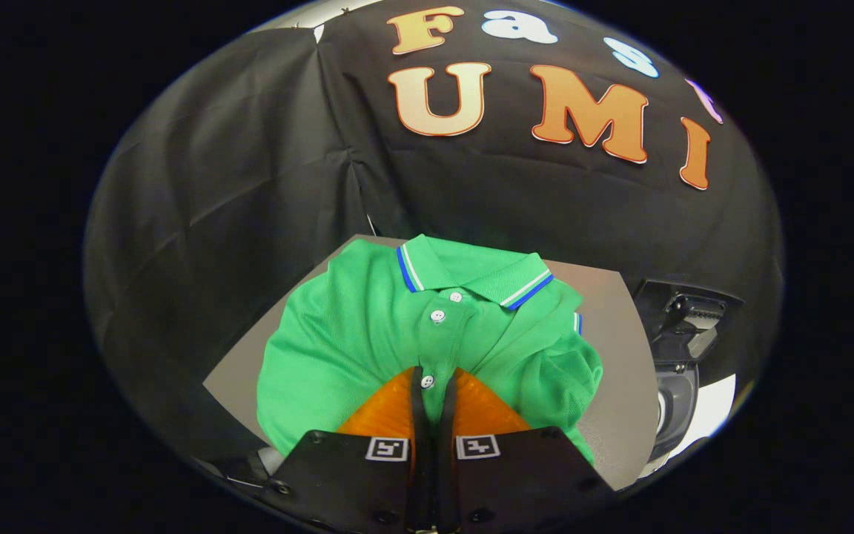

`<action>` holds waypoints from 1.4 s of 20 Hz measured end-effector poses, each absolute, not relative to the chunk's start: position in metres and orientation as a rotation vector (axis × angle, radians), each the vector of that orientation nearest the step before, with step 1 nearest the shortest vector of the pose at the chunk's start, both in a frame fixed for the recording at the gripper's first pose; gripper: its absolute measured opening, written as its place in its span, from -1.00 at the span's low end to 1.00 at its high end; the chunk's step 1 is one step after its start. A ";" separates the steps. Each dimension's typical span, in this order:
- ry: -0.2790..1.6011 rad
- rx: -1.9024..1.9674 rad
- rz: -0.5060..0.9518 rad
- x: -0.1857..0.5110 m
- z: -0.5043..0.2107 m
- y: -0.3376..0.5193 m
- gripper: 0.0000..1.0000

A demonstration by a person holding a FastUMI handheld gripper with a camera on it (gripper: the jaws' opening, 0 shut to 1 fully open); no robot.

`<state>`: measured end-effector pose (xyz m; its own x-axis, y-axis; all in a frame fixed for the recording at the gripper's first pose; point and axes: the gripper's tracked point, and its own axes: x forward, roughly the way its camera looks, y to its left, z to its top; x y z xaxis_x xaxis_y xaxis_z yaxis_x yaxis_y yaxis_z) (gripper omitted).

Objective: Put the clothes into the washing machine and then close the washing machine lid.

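A green polo shirt [368, 334] with a blue-and-white trimmed collar lies spread on a grey table [612, 348]. My gripper [433, 380] is low over the shirt's front. Its orange fingers [386, 415] stand close together, with a narrow strip of the button placket and one white button pinched between their tips. The washing machine [675, 400] stands to the right of the table, beyond the shirt's sleeve. Its dark lid [683, 319] is raised, and part of the round opening shows below it.
The booth's black cloth wall hangs close behind the table and down its left side. The table's bare grey top shows to the right of the shirt, toward the washing machine, and at the near left corner [230, 382].
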<state>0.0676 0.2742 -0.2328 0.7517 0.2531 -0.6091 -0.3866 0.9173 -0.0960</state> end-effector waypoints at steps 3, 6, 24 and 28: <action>0.637 -0.212 0.356 0.066 -0.234 0.272 -0.80; 0.645 -0.217 0.367 0.069 -0.233 0.272 -0.80; 0.402 -0.039 0.279 0.113 -0.052 0.134 -0.85; 0.377 0.013 0.194 0.134 -0.036 0.067 -0.85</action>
